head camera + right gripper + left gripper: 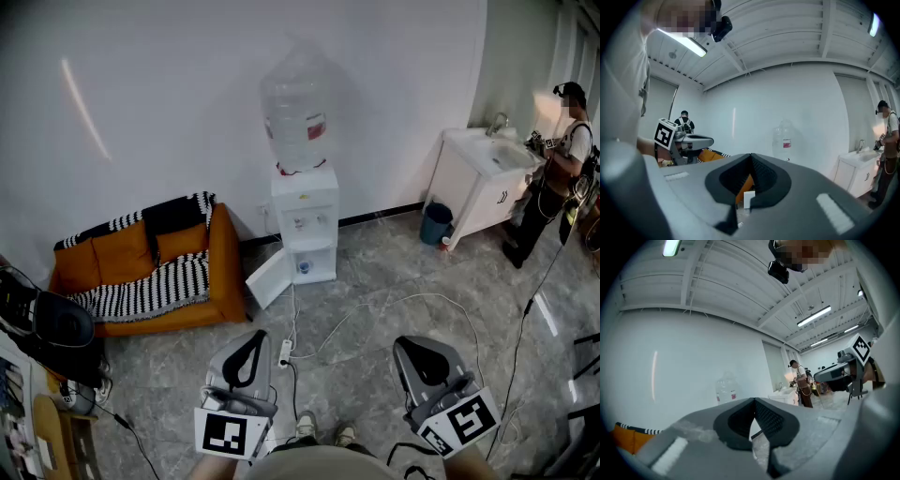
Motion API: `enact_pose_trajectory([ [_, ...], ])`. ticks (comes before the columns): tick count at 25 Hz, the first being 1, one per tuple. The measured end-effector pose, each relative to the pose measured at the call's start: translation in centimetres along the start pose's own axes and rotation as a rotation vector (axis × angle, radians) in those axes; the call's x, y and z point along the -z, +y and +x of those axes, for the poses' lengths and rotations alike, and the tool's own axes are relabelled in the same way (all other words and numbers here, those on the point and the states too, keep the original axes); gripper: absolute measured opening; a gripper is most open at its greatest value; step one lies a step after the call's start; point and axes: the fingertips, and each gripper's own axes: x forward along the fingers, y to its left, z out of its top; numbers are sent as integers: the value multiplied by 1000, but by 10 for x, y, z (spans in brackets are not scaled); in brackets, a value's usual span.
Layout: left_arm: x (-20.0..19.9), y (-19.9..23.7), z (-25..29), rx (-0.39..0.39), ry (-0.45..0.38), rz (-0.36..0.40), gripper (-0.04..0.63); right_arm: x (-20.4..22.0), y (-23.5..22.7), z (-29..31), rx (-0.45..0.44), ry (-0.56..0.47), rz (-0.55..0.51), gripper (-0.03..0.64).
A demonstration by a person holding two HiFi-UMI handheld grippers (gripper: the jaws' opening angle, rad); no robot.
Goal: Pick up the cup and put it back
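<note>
A white water dispenser [304, 217] with a clear bottle [294, 111] on top stands against the far wall. Its lower door [268, 279] hangs open. A small pale cup [303, 266] sits inside the lower compartment. Both grippers are held low and near me, well short of the dispenser. My left gripper [254, 336] [753, 401] is shut with nothing between its pads. My right gripper [413, 343] [751, 155] is likewise shut and empty. In the left gripper view the bottle [725, 387] shows faintly past the jaws, and in the right gripper view the bottle [783, 140] does too.
An orange sofa [150, 272] with a striped blanket stands left of the dispenser. A white sink cabinet [476, 187], a blue bin [436, 223] and a person [553, 178] are at the right. Cables and a power strip [285, 352] lie on the floor. A cluttered desk [33, 366] is at my left.
</note>
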Motion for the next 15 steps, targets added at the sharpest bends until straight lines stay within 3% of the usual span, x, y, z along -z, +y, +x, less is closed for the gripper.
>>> enact_pose_trajectory([
  [15, -2, -8, -2, 41, -9, -1, 3, 8, -9, -2, 45, 15, 48, 3],
])
